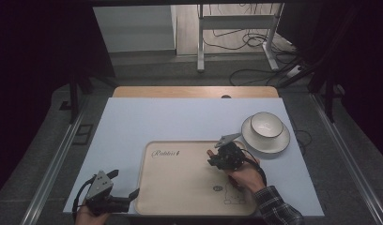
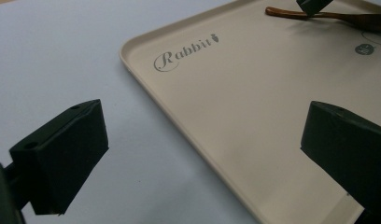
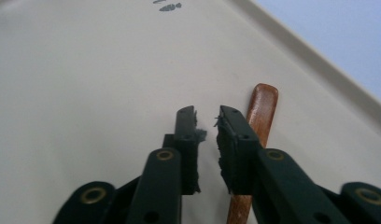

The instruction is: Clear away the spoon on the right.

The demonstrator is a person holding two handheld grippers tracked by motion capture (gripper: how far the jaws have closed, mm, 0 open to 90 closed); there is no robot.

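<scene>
My right gripper (image 3: 208, 122) held its fingers nearly together, pinching nothing, beside the wooden spoon (image 3: 259, 116) on the tray (image 1: 147, 187). My left gripper (image 2: 202, 154) hovered at the tray's near-left corner, fingers spread.

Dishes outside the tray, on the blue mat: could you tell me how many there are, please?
2: a white saucer at the mat's far right, beside the tray's far right corner, and a white bowl standing on that saucer.

"Rabbit" with a carrot on the tray (image 2: 254, 121)
</scene>
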